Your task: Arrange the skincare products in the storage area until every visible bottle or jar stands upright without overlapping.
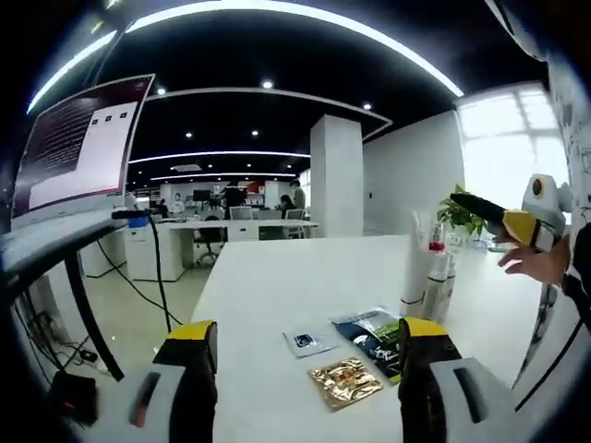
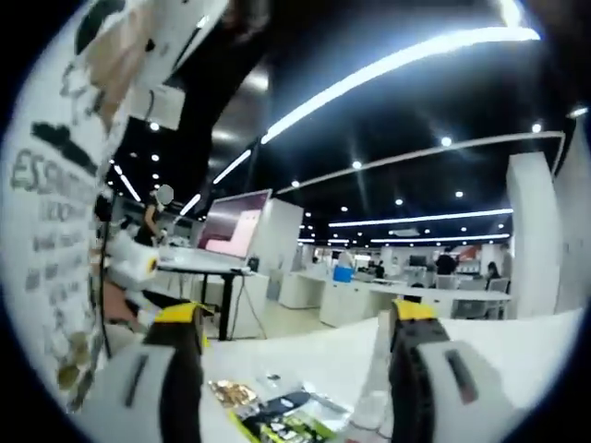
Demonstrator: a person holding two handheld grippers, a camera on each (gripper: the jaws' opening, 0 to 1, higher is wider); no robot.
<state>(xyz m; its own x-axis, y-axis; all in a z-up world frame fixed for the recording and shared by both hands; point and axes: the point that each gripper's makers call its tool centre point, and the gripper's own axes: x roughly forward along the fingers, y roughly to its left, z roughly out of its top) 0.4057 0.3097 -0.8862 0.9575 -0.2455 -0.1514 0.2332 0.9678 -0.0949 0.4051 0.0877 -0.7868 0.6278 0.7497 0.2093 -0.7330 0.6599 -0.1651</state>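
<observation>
**Both grippers held wide above the white table, sachets and tubes ahead**

In the left gripper view, your left gripper (image 1: 309, 365) has its yellow-tipped jaws spread wide with nothing between them. Just beyond them on the white table (image 1: 277, 277) lie three flat packets: a gold foil sachet (image 1: 345, 382) nearest, a small white sachet (image 1: 308, 341) to its left, and a dark blue-and-green pouch (image 1: 374, 337) whose right edge is hidden behind your right-hand jaw. Further back, a cluster of white tubes (image 1: 429, 277) stands upright, the tops clear with a red band; you cannot tell how many there are. At the right edge a hand (image 1: 536, 261) holds the other gripper, cut off by the frame. A monitor (image 1: 78, 148) sits far left.

In the right gripper view, your right gripper (image 2: 295, 351) is also spread wide and empty. The gold sachet (image 2: 231, 394) and dark pouch (image 2: 286, 423) are cropped at the bottom, and a tall white tube (image 2: 377, 369) is half hidden beside the right-hand jaw. A printed garment (image 2: 55, 185) covers the left side.
</observation>
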